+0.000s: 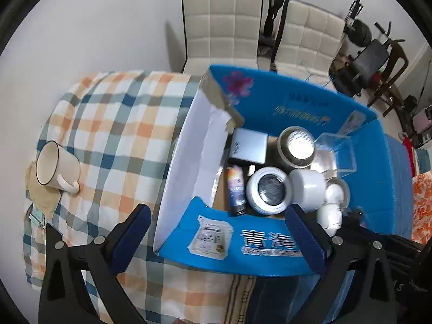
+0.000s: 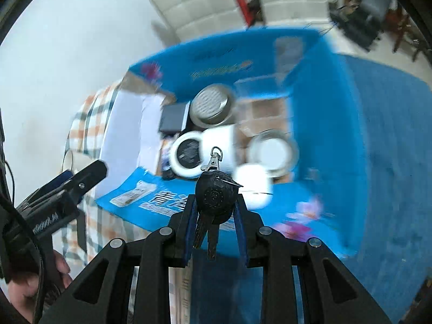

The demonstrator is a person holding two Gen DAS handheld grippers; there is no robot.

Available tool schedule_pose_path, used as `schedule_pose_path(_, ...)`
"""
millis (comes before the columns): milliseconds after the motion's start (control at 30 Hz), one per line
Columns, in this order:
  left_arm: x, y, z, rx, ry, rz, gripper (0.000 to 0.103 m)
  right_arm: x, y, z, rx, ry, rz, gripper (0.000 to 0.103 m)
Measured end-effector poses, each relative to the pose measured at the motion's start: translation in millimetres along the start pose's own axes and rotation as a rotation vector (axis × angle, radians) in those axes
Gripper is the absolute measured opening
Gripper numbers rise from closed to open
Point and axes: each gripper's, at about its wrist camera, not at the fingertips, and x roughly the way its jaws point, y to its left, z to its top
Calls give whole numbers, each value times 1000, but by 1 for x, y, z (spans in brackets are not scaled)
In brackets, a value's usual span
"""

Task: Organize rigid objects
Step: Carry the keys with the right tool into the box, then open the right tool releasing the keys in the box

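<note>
An open blue cardboard box (image 1: 372,167) stands on a checked cloth. It holds a grey case (image 1: 249,145), a metal tin (image 1: 297,145), white jars (image 1: 270,190), a spray bottle (image 1: 236,189) and a clear plastic box (image 1: 337,151). A white mug (image 1: 55,167) lies on its side on the cloth at left. My left gripper (image 1: 218,232) is open and empty in front of the box's near flap. My right gripper (image 2: 216,202) is shut on a black key fob (image 2: 214,197) with keys, held above the box's near flap (image 2: 151,197); the box (image 2: 324,124) is blurred there.
The checked cloth (image 1: 113,124) covers the table left of the box. Two cream padded chairs (image 1: 221,27) stand behind the box by a white wall. Exercise gear and a dark chair (image 1: 378,54) fill the far right. The left gripper shows in the right wrist view (image 2: 81,181).
</note>
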Motion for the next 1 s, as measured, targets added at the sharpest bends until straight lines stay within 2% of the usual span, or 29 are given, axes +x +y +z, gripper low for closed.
schedule_pose_path(133,15,3,-1,-3,33,-11,102,36,6,8,-5,66,36,28)
schedule_pose_path(300,29,6,-2,0,68,-15,102,65,4,12,16,119,1,26)
schedule_pose_path(467,31,6,-1,1,76,-19,102,75,-2,16,32,136,-47,26)
schedule_pose_path(633,28,4,1,19,72,-28,102,66,-4,13,27,115,-130,26)
schedule_pose_path(700,25,0,2,31,66,-31,102,56,-5,12,21,87,-182,30)
schedule_pose_path(800,20,-6,5,43,60,-40,102,40,-10,11,16,44,-261,44)
schedule_pose_path(833,19,-8,6,47,58,-42,102,34,-12,11,16,29,-283,51)
schedule_pose_path(867,18,-10,6,52,57,-44,102,31,-15,11,15,18,-312,65)
schedule_pose_path(933,15,-16,8,61,52,-48,102,24,-21,12,14,-9,-367,84)
schedule_pose_path(1000,13,-20,9,69,47,-47,102,18,-25,14,10,-29,-398,86)
